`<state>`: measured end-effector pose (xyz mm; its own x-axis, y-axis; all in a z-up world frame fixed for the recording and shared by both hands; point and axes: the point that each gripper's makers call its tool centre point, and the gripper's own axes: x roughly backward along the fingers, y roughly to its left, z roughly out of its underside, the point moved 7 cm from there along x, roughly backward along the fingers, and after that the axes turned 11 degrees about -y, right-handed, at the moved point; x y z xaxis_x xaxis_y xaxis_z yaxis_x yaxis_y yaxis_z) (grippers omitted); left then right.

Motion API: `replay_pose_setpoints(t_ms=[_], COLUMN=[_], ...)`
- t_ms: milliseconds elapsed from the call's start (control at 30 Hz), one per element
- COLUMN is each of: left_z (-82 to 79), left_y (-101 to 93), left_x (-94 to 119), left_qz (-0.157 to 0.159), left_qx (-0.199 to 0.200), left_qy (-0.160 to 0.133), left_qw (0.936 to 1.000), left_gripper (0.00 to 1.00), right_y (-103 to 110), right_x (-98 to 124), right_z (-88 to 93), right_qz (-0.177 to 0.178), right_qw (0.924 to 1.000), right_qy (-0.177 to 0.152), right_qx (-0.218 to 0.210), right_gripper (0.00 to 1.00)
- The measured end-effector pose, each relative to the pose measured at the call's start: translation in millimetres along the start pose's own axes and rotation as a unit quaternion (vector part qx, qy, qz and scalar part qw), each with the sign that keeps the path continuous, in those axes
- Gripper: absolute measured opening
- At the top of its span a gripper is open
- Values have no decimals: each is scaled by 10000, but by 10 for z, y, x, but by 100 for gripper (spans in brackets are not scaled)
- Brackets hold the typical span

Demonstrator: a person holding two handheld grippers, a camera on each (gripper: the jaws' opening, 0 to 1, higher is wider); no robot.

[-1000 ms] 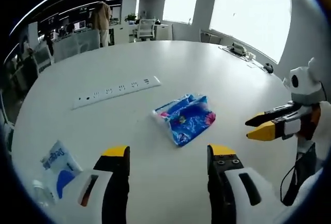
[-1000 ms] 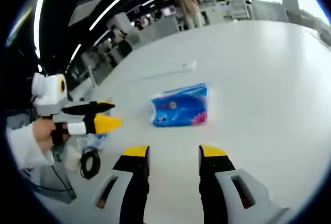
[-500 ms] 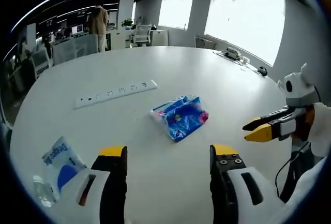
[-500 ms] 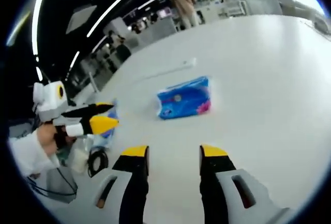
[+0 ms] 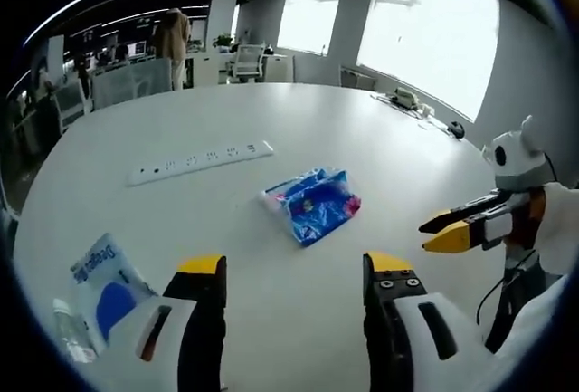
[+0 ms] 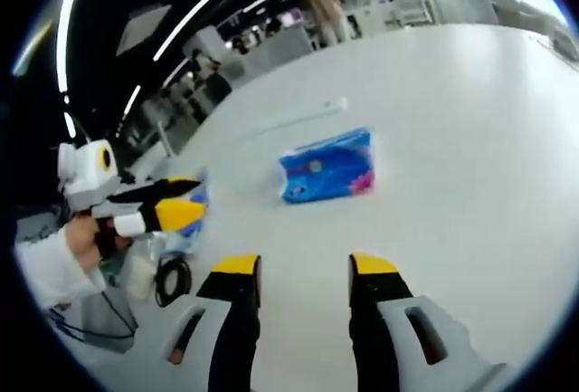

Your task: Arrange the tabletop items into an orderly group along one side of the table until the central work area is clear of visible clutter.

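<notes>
The blue tissue pack (image 5: 312,205) lies alone near the middle of the white table (image 5: 380,148), which makes it the piece of clutter most in the way of a clear work area. Going left to right in the left gripper view: a blue-and-white pouch (image 5: 101,281) rests at the near left edge, with what looks like a clear plastic bottle (image 5: 68,330) just beside it, so that side already reads as a likely gathering spot; a white power strip (image 5: 201,162) stretches across the table farther back; the tissue pack sits ahead of the left gripper (image 5: 292,267), well apart from it and slightly right of the gap; and the right gripper (image 5: 434,231) comes in from the right edge, held above the surface. The left gripper's jaws stand wide apart with nothing between them. In the right gripper view, the left gripper (image 6: 179,202) hangs over the pouch (image 6: 185,229) at the left, a coil of black cable (image 6: 169,280) lies below it, and the tissue pack (image 6: 329,165) lies ahead of the right gripper (image 6: 294,265), apart from its tips. The right gripper is also spread open and empty. Both seem poised to approach the pack, neither touching it yet.
</notes>
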<state>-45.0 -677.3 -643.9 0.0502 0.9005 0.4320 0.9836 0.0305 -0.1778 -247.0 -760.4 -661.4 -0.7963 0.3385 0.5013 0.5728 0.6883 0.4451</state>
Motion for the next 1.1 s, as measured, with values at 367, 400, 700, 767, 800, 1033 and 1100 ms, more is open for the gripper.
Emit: replay_pose_setpoints(t_ms=[367, 400, 700, 767, 800, 1033, 1100], left_z=[187, 214, 441, 521, 546, 694, 728], left_y=[15, 12, -18, -23, -20, 23, 21], left_x=[264, 298, 657, 734, 761, 951, 966], left_qz=[-113, -128, -446, -536, -570, -928, -968], left_qx=[169, 177, 315, 311, 332, 693, 744], left_qy=[-51, -53, -111, -52, -48, -81, -56], left_qw=[9998, 9997, 9984, 9981, 9978, 9932, 9925], left_gripper=[61, 61, 60, 60, 60, 59, 59], right_y=[91, 95, 151, 162, 169, 206, 219], right_x=[59, 62, 82, 76, 69, 36, 32], right_z=[144, 170, 255, 267, 280, 335, 340], right_qz=[-124, -130, -213, -234, -252, -335, -357], right_qw=[9999, 9998, 9994, 9993, 9992, 9984, 9982], right_qy=[87, 125, 259, 287, 314, 462, 487], right_qx=[-54, -46, -89, -80, -70, -61, -56], right_gripper=[37, 37, 36, 36, 36, 36, 35])
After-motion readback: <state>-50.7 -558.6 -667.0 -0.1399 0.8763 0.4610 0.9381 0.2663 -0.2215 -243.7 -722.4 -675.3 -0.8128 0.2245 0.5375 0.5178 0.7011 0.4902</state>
